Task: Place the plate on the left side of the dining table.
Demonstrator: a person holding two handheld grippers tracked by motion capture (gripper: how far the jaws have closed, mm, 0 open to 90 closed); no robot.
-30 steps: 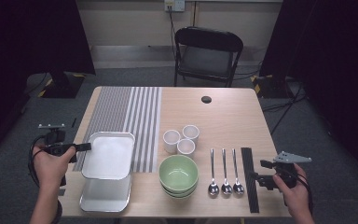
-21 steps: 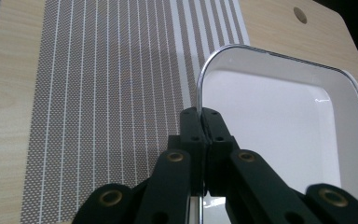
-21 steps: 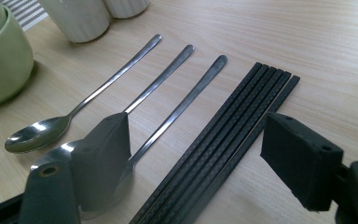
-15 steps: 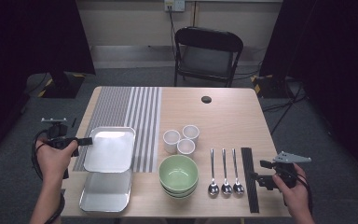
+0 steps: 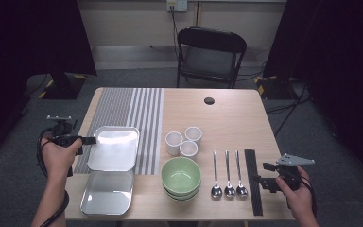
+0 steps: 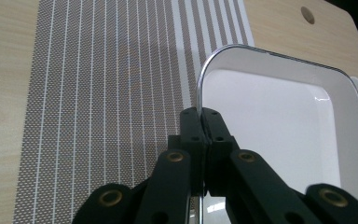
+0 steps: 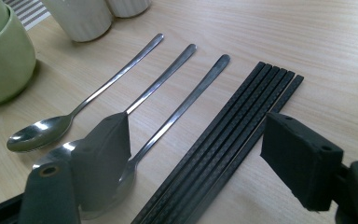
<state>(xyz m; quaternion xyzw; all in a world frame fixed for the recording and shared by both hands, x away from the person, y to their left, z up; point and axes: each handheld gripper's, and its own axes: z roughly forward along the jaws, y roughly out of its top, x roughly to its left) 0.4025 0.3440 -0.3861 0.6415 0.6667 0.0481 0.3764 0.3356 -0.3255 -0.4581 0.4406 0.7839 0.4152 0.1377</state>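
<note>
Since the earlier frames the upper tray (image 5: 115, 149) has travelled away from the person, sliding off the lower tray (image 5: 108, 193) and onto the striped mat (image 5: 137, 111), while the right tool has kept its place. The left tool (image 5: 90, 140), held in the person's left hand (image 5: 56, 158), has its jaws pressed together on the left rim of that upper tray; in the left gripper view the metal rim (image 6: 198, 93) runs straight up between the two black pads. The tray's long axis runs from the person toward the far side of the table (image 5: 231, 120), and its near short edge overlaps the far edge of the lower tray, which lies by the near left corner. There are two trays in all. To their right stand three white cups (image 5: 174, 142) in a cluster, with a stack of green bowls (image 5: 181, 176) just in front of them; the exact number of bowls cannot be told. Further right lie three spoons (image 5: 227, 172) side by side, handles pointing away from the person, and next to them a bundle of black chopsticks (image 5: 252, 179) parallel to the spoons. The right tool (image 5: 263, 174) hovers by the chopsticks with its jaws spread, holding nothing, in the person's right hand (image 5: 298, 196).
</note>
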